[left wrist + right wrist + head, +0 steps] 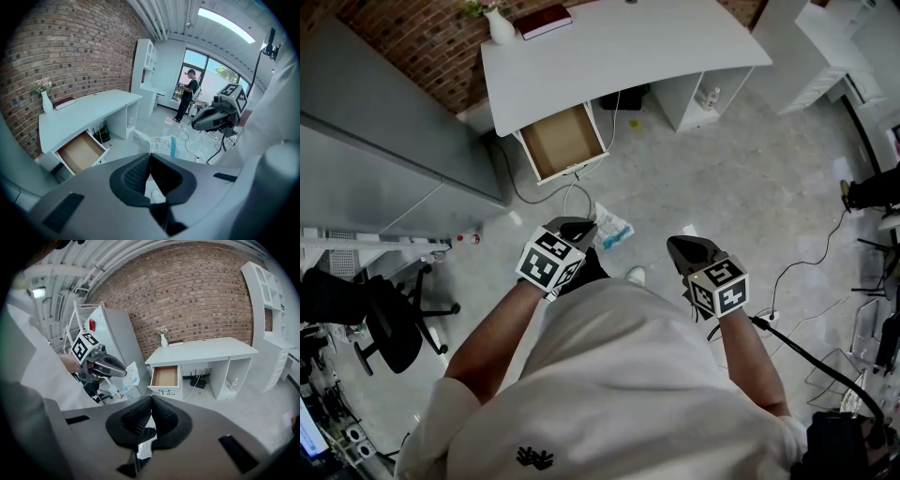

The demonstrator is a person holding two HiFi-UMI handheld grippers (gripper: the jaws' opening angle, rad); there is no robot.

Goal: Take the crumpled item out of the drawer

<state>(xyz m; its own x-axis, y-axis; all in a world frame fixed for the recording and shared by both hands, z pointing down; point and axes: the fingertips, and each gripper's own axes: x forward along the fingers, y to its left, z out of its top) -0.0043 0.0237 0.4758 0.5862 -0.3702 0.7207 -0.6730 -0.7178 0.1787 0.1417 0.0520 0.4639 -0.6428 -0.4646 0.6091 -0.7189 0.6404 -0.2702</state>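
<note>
By brick wall (417, 52), desk (619, 47), open drawer (562, 141), left tongs (583, 227) pinching bag (614, 232)

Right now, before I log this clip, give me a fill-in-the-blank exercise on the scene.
1. The drawer stands ___ and empty.
2. The tongs holding the bag are the ___ ones.
3. The right tongs are shut and hold ___.
Missing words: open; left; nothing.
</note>
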